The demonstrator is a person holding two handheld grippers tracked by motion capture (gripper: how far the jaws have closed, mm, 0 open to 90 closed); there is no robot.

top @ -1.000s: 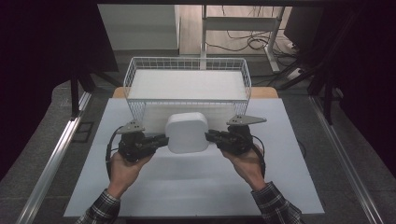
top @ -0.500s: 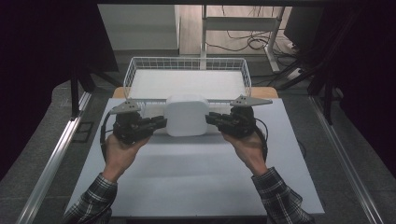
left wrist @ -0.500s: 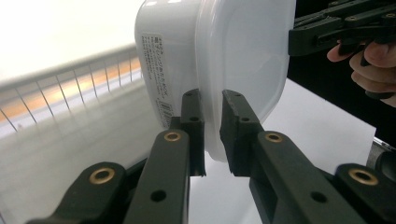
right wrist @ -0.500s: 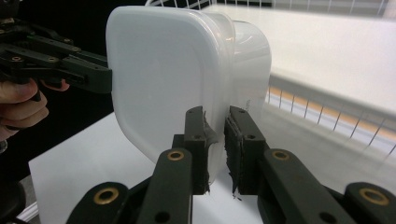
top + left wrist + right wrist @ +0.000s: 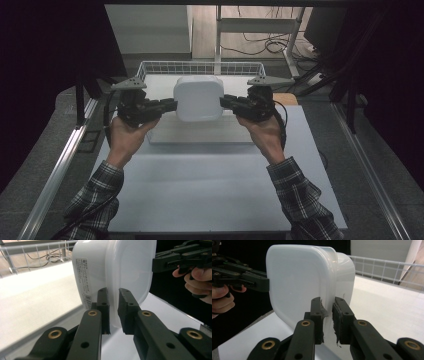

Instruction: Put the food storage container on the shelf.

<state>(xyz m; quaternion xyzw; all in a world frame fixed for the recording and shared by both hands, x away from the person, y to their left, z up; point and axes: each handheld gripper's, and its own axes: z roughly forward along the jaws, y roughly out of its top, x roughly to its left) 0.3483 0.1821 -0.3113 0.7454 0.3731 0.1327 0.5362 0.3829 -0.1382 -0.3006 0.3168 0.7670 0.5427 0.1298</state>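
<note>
A white plastic container [image 5: 198,98] with a fitted lid hangs in the air between both grippers, held on edge in front of the wire basket [image 5: 150,67]. My left gripper [image 5: 172,106] is shut on its left rim, and my right gripper [image 5: 224,102] is shut on its right rim. The left gripper view has the left gripper [image 5: 113,293] pinching the lid rim of the container [image 5: 120,270], whose label faces left. The right gripper view has the right gripper [image 5: 327,302] pinching the opposite rim of the container [image 5: 302,277], with the other gripper [image 5: 249,280] beyond it.
The wire basket stands at the far edge of the white table mat [image 5: 215,190] and has a white floor. Metal rails run along both sides of the table. Dark curtains flank the space, and cables lie on the floor beyond the basket.
Both hands have risen and moved away from the person toward the basket, carrying the container up off the mat with them. Both grips on its rim stay the same.
</note>
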